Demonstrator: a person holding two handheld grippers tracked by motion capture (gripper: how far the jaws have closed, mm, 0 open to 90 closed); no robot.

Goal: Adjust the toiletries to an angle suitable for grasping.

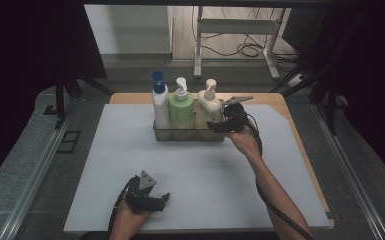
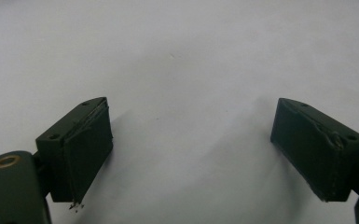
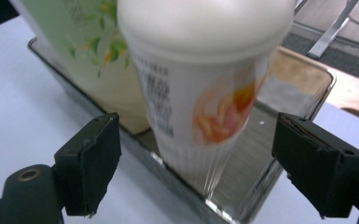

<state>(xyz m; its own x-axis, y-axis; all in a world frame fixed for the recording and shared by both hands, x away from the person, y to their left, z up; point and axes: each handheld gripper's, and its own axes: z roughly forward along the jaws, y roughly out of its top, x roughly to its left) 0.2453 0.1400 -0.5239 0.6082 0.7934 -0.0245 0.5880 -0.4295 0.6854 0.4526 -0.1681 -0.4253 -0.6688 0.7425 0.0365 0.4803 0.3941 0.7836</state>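
Cream bottle now stands in the tray, right gripper let go.

The cream pump bottle (image 1: 209,106) stands upright at the right end of the clear tray (image 1: 187,135), at 3 o'clock of the green bottle (image 1: 181,111) and the white bottle with blue cap (image 1: 160,106). The right gripper (image 3: 196,168) is just beside it with jaws wide apart, pads not touching it, so I judge the placing step is finished; the next move calls for pulling straight back toward 5 o'clock without hitting the tray wall. The left gripper (image 2: 191,154) rests open over the white mat (image 1: 130,150) at 7 o'clock, holding nothing. The bottle label is blurred, and its pump head is cut off in the right gripper view.
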